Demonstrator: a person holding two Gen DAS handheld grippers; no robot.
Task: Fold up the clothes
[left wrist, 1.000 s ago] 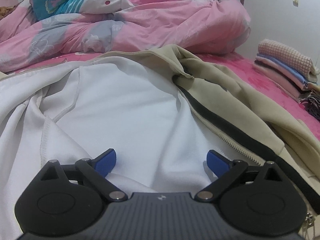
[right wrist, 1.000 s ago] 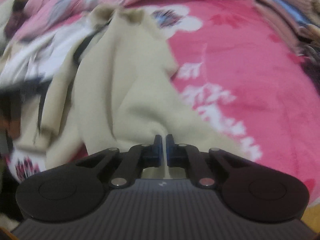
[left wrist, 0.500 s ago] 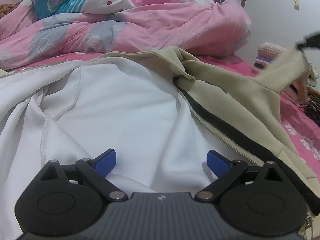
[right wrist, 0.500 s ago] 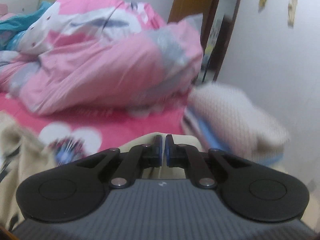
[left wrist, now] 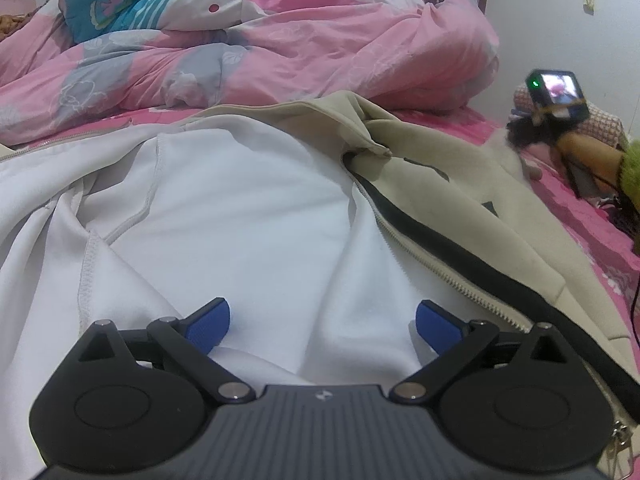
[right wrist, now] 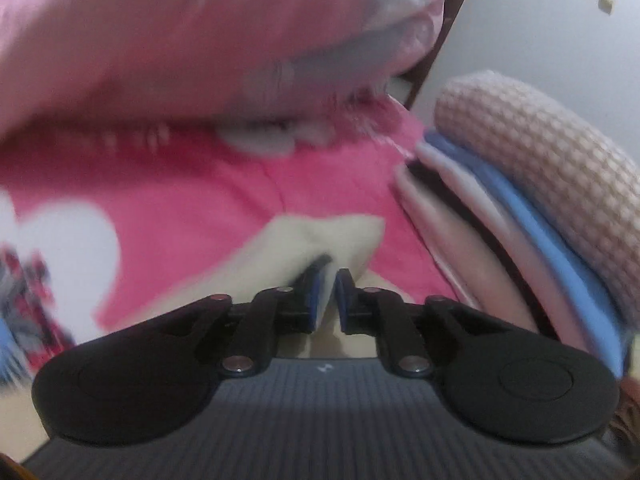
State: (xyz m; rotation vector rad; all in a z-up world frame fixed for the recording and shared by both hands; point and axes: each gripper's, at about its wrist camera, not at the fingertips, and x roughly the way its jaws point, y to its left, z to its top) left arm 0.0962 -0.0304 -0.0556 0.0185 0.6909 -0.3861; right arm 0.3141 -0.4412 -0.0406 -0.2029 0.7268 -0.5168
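Quilt (left wrist: 280,40): pink, bunched at 12 o'clock of the left view; pushed to the head of the bed, apparently to leave room for folding.
Jacket (left wrist: 460,200): beige zip-up, lying open and lining-up on the bed (left wrist: 592,220); white lining (left wrist: 240,208) fills the centre, beige shell runs off toward 3 o'clock.
Jacket, long axis: judged by the zipper (left wrist: 460,284), runs from 5 o'clock up to 12 o'clock, collar end away from the camera; hem not in view.
Left hand-held gripper (left wrist: 322,322): fingers spread wide, hovering over or resting on the lining near 6 o'clock, pinching nothing; probably placed to pin the body while the far side is drawn out.
Right hand-held gripper (right wrist: 327,292): blue pads nearly pressed together, pinching a beige edge of the jacket, seemingly a sleeve end; low over the pink bed sheet, likely to spread that part flat.
Folded stack (right wrist: 540,184): finished clothes at 2 o'clock of the right view, just beside the held edge; checked piece on top.
View quality: right view blurred; exact grip depth cannot be told.
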